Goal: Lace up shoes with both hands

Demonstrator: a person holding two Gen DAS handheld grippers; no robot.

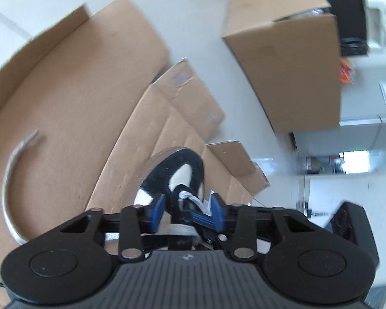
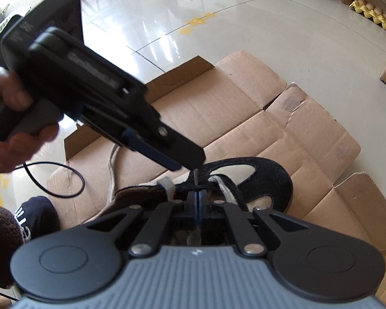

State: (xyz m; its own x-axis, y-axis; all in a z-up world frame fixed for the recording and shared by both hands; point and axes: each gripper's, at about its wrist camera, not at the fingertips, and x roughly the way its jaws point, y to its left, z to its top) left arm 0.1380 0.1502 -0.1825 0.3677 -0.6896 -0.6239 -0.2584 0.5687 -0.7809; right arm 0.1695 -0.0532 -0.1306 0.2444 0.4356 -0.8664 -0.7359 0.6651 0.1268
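Left to right, left wrist view: loose lace (image 1: pixel 11 180) curved on flattened cardboard (image 1: pixel 77 82), well apart from the shoe. Shoe (image 1: pixel 177 170), black and white, on the cardboard, toe pointing away. Left gripper (image 1: pixel 187 206) just above the eyelets, jaws spread, blue fingers (image 1: pixel 158 206) either side of a white lace loop (image 1: pixel 193 198); pads not seen pressing on it. Box (image 1: pixel 288 72) upright on the floor (image 1: pixel 198 25) beyond, at right.

Right wrist view: hand (image 2: pixel 15 126) at left, gripping the left gripper's handle; that gripper angled down toward the shoe's throat. Black cable (image 2: pixel 54 180) looped on the cardboard below the hand. Right gripper (image 2: pixel 198 203) at centre, jaws pressed together, pinching a thin lace end (image 2: pixel 196 177) that stands up from between them. Egg tray (image 2: pixel 373 13) on the floor, far right.
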